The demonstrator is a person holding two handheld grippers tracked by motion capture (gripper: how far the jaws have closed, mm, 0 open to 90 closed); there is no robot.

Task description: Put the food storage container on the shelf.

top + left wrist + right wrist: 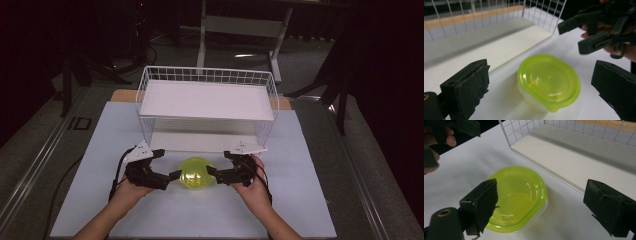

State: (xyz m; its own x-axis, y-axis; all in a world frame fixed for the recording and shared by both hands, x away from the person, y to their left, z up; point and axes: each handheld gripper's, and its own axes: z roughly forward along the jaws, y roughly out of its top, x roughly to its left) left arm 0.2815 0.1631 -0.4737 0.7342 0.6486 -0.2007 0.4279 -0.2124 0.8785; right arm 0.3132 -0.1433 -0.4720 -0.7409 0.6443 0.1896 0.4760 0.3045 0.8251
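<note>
A yellow-green lidded container [196, 173] sits on the white table, just in front of the wire rack. My left gripper [167, 164] is open at its left side, jaws pointing at it. My right gripper [219, 162] is open at its right side, facing the other way. In the left gripper view the container [549, 80] lies ahead between my wide-spread left gripper [540, 75] jaws, with the right gripper [599, 32] beyond it. In the right gripper view the container [516, 197] lies by the left jaw of my right gripper [544, 200]. Neither gripper touches it.
A white wire rack [207, 107] with an upper and a lower white shelf stands right behind the container. Its lower shelf [499, 47] is open toward me. The white table mat [300, 200] extends to both sides. A table frame [240, 30] stands on the dark floor beyond.
</note>
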